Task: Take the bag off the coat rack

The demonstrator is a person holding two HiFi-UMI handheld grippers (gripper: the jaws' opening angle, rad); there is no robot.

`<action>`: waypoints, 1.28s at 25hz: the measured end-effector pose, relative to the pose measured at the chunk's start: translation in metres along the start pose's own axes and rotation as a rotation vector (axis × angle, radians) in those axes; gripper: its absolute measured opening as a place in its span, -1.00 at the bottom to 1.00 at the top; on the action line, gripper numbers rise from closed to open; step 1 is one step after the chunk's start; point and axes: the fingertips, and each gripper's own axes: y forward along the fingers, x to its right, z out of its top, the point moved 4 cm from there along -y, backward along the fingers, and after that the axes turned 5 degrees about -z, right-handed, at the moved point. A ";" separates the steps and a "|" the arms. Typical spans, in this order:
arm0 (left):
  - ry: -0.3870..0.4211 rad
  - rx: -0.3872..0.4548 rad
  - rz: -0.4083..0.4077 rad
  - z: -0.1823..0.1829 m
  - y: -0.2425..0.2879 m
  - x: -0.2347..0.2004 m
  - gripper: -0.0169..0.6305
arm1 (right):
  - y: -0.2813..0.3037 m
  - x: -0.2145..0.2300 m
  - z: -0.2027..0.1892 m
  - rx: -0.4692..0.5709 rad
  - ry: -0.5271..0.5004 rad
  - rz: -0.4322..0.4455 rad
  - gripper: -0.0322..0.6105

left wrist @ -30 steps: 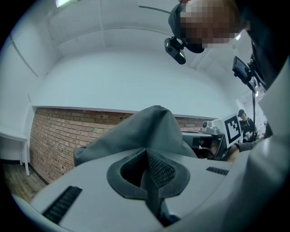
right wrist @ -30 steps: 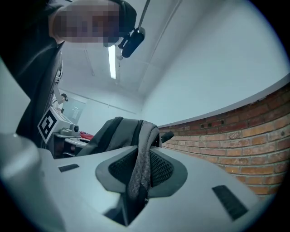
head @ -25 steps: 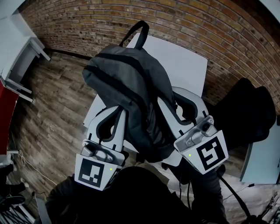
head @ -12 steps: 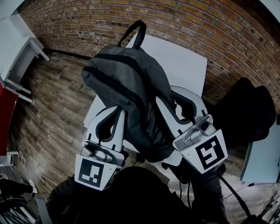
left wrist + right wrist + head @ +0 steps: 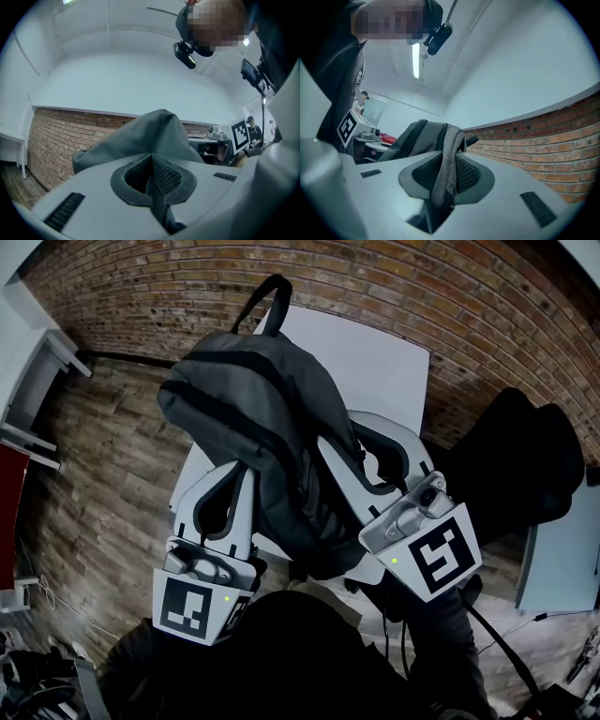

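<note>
We hold the bag (image 5: 253,409) raised over the white table (image 5: 375,362). The left gripper (image 5: 152,180) is pinched on a fold of its fabric, and the right gripper (image 5: 445,173) is clamped narrow on a strap. It looks lifted free, so setting it down comes next. No coat rack shows anywhere.

light: dim, cool, even | edges: fisheye-warped, vignetted | foreground: blurred

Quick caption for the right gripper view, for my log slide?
Right gripper pinching a fold of the grey backpack between its jaws, brick wall beyond.
</note>
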 end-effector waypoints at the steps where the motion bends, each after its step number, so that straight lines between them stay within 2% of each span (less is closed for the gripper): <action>1: -0.013 -0.008 -0.001 -0.001 0.000 0.001 -0.92 | 0.000 0.000 0.000 -0.001 0.001 -0.002 -0.67; 4: -0.036 -0.045 0.008 -0.005 -0.001 0.001 -0.92 | 0.000 0.001 0.001 -0.003 0.001 -0.006 -0.67; 8: -0.008 -0.026 0.002 -0.003 0.000 0.000 -0.92 | 0.000 0.002 0.001 -0.005 0.004 -0.007 -0.67; 17: -0.047 -0.043 -0.009 -0.007 0.002 0.006 -0.92 | -0.006 0.005 0.003 -0.049 -0.012 -0.016 -0.60; 24: 0.000 -0.013 -0.047 -0.005 0.002 0.010 -0.92 | -0.015 0.005 0.004 -0.061 -0.023 -0.045 -0.57; 32: 0.000 -0.001 -0.064 -0.005 0.005 0.016 -0.92 | -0.021 0.003 0.004 -0.073 -0.028 -0.037 -0.44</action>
